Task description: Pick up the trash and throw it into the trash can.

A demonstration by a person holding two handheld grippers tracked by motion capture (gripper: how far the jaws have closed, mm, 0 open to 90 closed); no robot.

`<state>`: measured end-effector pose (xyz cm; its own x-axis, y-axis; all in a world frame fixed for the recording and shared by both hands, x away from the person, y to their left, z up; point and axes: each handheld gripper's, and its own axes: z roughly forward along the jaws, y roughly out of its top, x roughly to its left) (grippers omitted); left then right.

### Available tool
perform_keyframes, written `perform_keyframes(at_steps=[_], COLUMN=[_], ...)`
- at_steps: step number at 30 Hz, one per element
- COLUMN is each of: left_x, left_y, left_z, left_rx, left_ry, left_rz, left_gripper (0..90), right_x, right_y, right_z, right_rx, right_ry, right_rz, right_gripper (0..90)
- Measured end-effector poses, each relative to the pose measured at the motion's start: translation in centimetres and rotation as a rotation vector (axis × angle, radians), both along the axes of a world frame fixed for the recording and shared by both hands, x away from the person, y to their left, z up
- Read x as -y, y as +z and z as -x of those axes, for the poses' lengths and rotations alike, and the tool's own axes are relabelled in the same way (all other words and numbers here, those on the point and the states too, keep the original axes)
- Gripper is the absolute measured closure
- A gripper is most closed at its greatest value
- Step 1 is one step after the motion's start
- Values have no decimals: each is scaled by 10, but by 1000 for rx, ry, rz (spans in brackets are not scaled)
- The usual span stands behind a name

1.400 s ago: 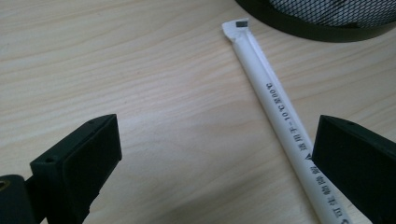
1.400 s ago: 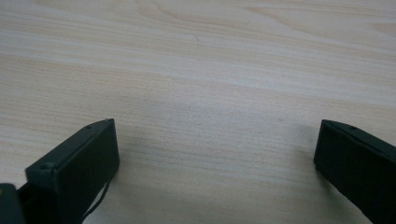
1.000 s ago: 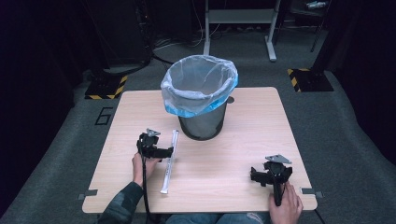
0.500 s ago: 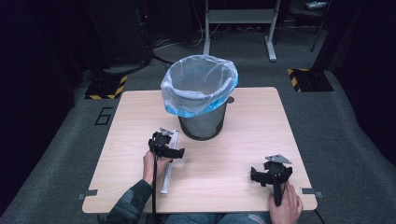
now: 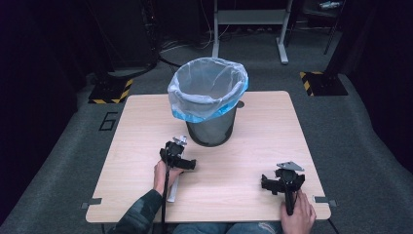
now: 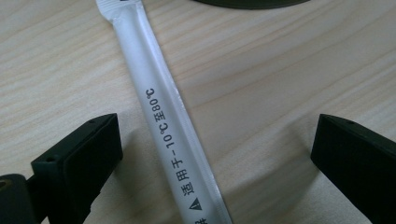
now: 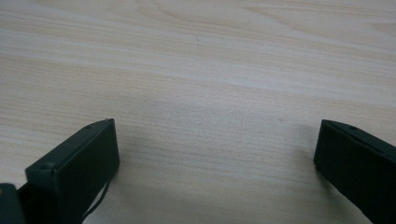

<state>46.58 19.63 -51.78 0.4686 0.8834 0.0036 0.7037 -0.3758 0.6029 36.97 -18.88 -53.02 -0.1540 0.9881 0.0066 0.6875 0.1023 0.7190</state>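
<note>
Lying flat on the desk (image 5: 253, 146), the wrapped straw (image 6: 175, 140) is a long white paper sleeve with printed temperature text along it; in the high view its near end (image 5: 172, 191) pokes out below the left hand (image 5: 163, 173), just in front of the lined waste bin (image 5: 209, 97). The left gripper (image 6: 212, 154) hangs directly over it with its fingers (image 6: 79, 158) spread wide and holding nothing; the sleeve runs up between them, closer to the left-hand finger in that view than to the other. Its long axis points away from the camera toward the bin's dark base, tilted slightly leftward, so it crosses the line between the two fingers nearly at right angles; that is a good lie for a pinch across its narrow width, in my judgement, provided the gripper shifts a little so the sleeve sits centred.

The right gripper (image 5: 283, 181) rests well apart on the near right part of the desk; its fingers (image 7: 77, 163) are also wide apart, with bare wood between them; the left hand is plainly the nearer one for the pickup.
</note>
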Motion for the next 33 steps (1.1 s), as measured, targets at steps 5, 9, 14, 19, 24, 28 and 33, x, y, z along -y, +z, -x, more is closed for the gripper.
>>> perform_keyframes(at_steps=[5, 9, 14, 19, 24, 28, 33], left_x=[-3, -12, -28, -37, -49, -55, -62], left_y=[2, 5, 5, 5, 7, 10, 15], left_z=[2, 4, 7, 7, 8, 10, 10], left_rx=[21, 44, 68, 76, 60, 68, 79], left_ry=[-2, 13, 38, 37, 45, 51, 50], left_rz=[11, 31, 58, 55, 60, 77, 94], left_gripper=[124, 337, 681, 779, 784, 784, 784], right_x=[0, 0, 0, 0, 0, 0, 0], right_y=[0, 0, 0, 0, 0, 0, 0], right_z=[0, 0, 0, 0, 0, 0, 0], right_rx=[0, -2, -2, -2, -1, -2, -2], right_ry=[0, -3, -3, -3, -2, -2, -2], right_rz=[0, -3, -2, -3, -1, -3, -2], right_gripper=[0, 0, 0, 0, 0, 0, 0])
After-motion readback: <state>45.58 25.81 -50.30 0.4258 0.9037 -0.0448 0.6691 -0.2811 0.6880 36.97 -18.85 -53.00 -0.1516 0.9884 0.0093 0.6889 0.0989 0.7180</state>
